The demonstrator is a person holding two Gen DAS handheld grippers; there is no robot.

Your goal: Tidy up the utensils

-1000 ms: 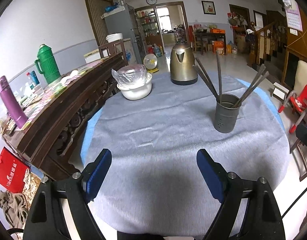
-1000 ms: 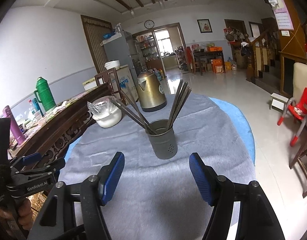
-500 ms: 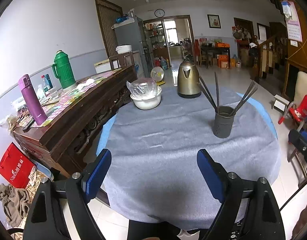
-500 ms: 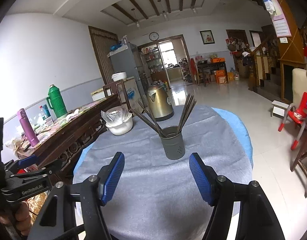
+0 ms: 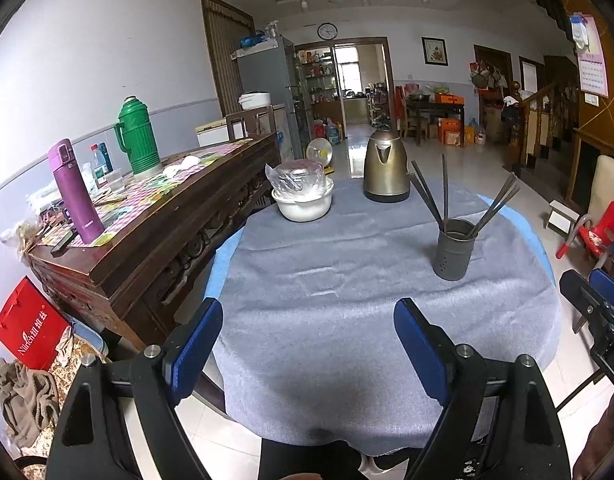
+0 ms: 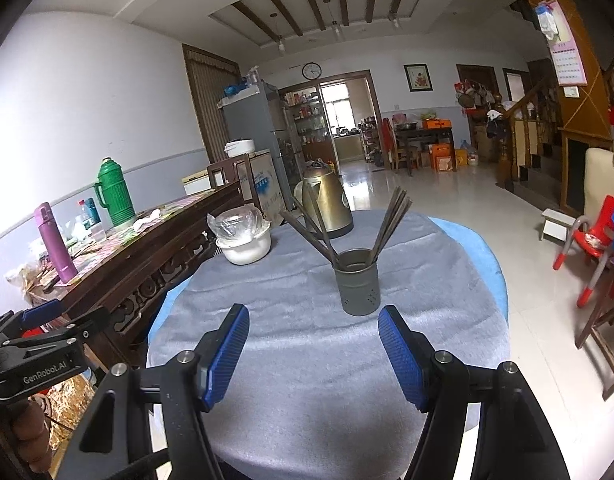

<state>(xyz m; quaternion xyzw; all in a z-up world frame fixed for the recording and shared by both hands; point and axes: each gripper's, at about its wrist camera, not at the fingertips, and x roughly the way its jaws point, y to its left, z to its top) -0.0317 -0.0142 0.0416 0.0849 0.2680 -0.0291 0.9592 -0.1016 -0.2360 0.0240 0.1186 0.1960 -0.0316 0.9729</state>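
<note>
Standing in the perforated grey metal cup point(image 6: 357, 288) near the tabletop's point(image 5: 347, 320) right edge, the dark chopsticks point(image 6: 389, 226) look fully gathered, and no loose utensil shows on the grey cloth, so the task seems finished. Left tool point(image 5: 307, 344) and right tool point(image 6: 313, 354) hover spread and empty over the near edge. At the far edge sit a brass-coloured kettle point(image 5: 386, 172) and a plastic-covered white bowl point(image 5: 303, 198), obstructing nothing.

Pale walls, beamed ceiling point(image 6: 327, 4), glossy tiled floor point(image 6: 459, 192), carved wooden sideboard point(image 5: 155, 216), wall clock point(image 5: 327, 31), lit doorway point(image 6: 341, 120)
</note>
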